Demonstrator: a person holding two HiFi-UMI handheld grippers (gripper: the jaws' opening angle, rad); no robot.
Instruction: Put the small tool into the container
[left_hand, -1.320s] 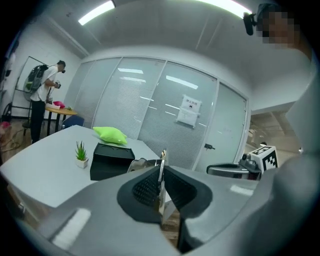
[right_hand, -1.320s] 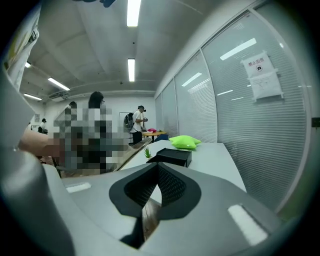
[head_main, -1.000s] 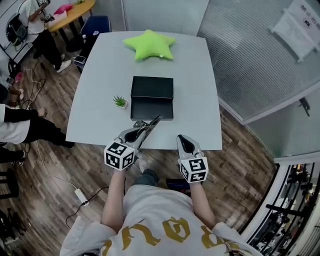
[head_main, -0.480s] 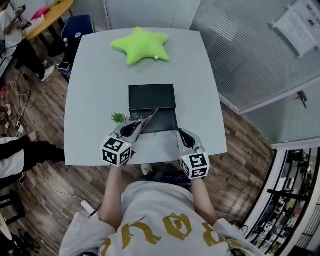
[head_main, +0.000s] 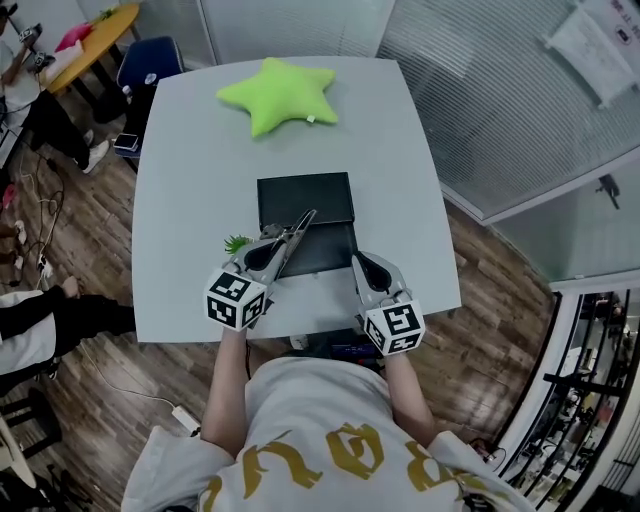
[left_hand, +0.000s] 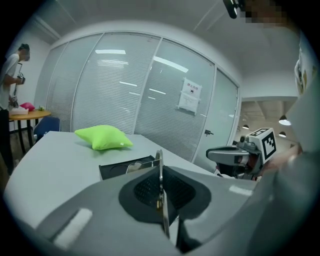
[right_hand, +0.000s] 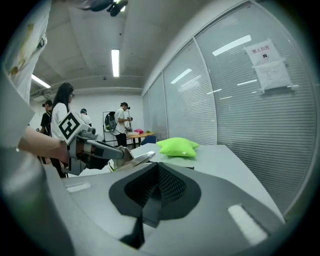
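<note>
A black open box lies at the middle of the grey table; it also shows low in the left gripper view as the box. My left gripper is shut on a thin flat metal tool, whose tip reaches over the box's near half. In the left gripper view the tool stands edge-on between the closed jaws. My right gripper is shut on nothing, just right of the box's near corner. The right gripper view shows the left gripper and tool.
A green star cushion lies at the table's far side. A tiny potted plant stands left of the box, close to my left gripper. Glass partition walls run along the right. People stand at an orange table beyond.
Both grippers have moved forward from the table's front edge toward the box. The tool's tip has come from in front of the box to over its near half.
</note>
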